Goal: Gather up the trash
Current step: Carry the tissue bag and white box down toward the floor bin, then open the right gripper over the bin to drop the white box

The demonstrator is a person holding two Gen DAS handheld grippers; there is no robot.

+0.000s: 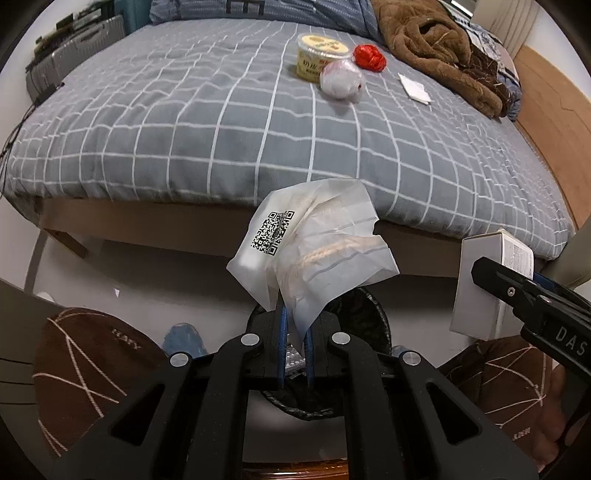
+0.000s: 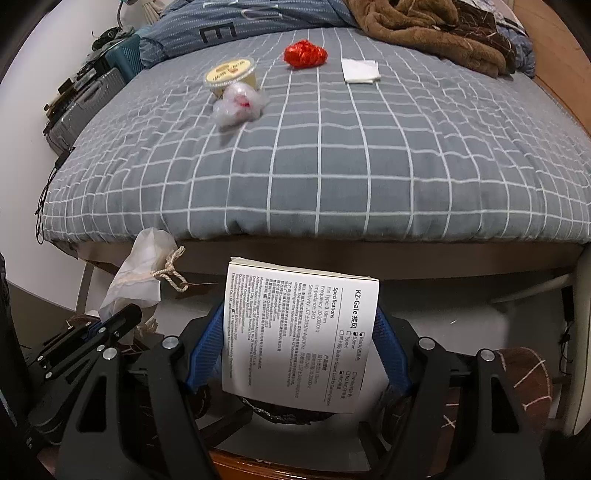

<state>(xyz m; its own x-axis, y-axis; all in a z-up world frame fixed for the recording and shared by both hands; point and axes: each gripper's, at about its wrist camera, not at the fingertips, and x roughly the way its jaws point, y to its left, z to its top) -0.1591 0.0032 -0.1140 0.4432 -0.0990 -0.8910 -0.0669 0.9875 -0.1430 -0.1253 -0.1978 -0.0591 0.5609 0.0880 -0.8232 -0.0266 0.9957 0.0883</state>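
My left gripper (image 1: 295, 332) is shut on a translucent white bag with a QR code and rope handle (image 1: 314, 243), held above a black bin (image 1: 364, 314) on the floor; the bag also shows in the right wrist view (image 2: 140, 269). My right gripper (image 2: 299, 332) is shut on a white printed box (image 2: 299, 332), seen in the left wrist view (image 1: 487, 280), also over the bin (image 2: 288, 408). On the grey checked bed (image 2: 332, 147) lie a yellow tub (image 2: 231, 75), a crumpled clear wrapper (image 2: 240, 103), a red wrapper (image 2: 304, 53) and a white tissue (image 2: 360, 70).
A brown blanket (image 2: 424, 29) lies at the bed's far right. Suitcases (image 2: 85, 107) stand at the left by the wall. Brown slippers (image 1: 88, 373) flank the bin on the floor. A wooden board (image 1: 554, 110) runs along the bed's right side.
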